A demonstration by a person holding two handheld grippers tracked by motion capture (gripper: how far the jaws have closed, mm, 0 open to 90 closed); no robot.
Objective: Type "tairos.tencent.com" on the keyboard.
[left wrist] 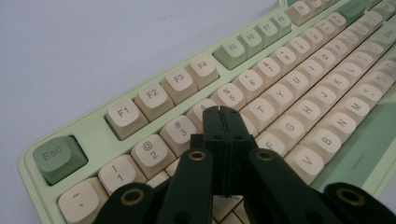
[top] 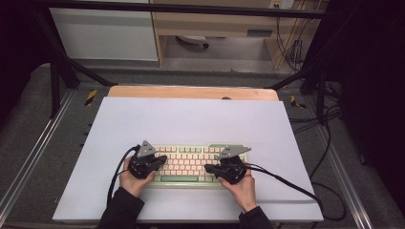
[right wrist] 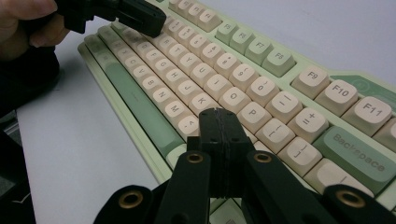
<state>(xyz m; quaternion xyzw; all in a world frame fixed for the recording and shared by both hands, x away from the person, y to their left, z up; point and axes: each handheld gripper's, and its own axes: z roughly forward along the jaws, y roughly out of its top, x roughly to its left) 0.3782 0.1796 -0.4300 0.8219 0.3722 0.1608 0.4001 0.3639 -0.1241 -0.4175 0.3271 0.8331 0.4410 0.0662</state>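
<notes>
Green keyboard (top: 191,164) on white sheet (top: 191,119), left tongs (left wrist: 222,112) closed empty over keys, right tongs (right wrist: 217,113) likewise.

This looks like a lab or recording rig: a white-covered table (top: 191,119) stands inside a black metal frame (top: 57,71) on grey carpet. Loose cables (top: 329,143) trail past its right edge, and beyond the far edge stands plain wooden office furniture (top: 215,24).
</notes>
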